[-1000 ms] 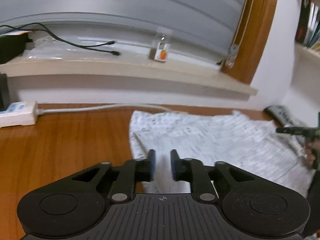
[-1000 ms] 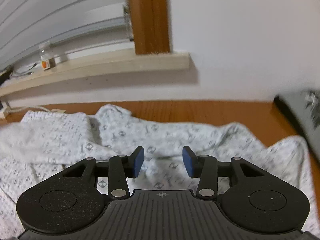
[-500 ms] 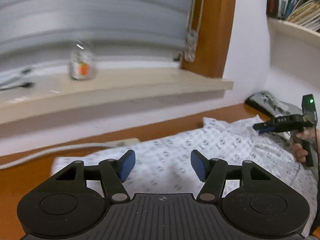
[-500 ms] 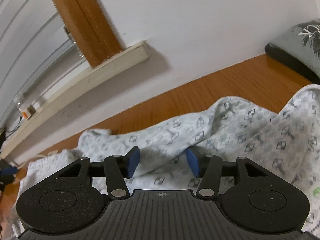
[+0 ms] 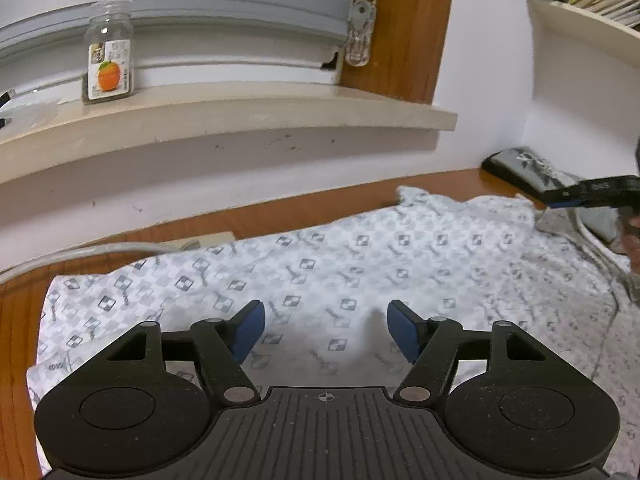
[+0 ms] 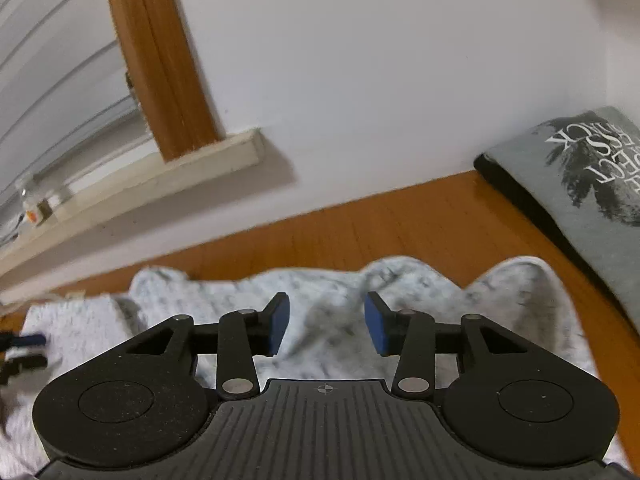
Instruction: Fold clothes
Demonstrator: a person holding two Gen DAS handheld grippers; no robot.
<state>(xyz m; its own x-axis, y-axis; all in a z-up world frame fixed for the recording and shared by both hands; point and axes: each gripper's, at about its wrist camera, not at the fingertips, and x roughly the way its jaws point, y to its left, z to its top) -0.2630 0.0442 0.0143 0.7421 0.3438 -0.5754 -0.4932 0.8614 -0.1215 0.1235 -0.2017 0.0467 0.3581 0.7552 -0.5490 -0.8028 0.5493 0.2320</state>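
A white patterned garment point(image 5: 360, 264) lies spread across the wooden table point(image 5: 16, 320), its far edge close to the wall under the window sill point(image 5: 240, 116). From the right wrist view the same cloth looks rumpled, with two raised humps along its far hem.

The left gripper point(image 5: 324, 330) hangs over the near part of the garment, pointing down at it; its jaws are opening, the blue pads point(image 5: 250, 330) stand well apart, and nothing is pinched between them. The cloth below them lies fairly flat, with one small crease near the right pad.

The right gripper point(image 6: 326, 328) hovers over the garment's other end. Its jaws are closing, but there is a clear gap between the pads and I cannot tell whether they touch the fabric beneath; no cloth is gripped. In the left wrist view that same gripper shows at the far right edge, with part of the hand point(image 5: 630, 236) that holds it.

A folded grey T-shirt with a dark print point(image 6: 584, 176) lies at the table's right end, apart from the white garment. On the sill stands a clear jar with an orange on its label point(image 5: 109, 64), and a white cable point(image 5: 100, 250) runs along the table by the wall.
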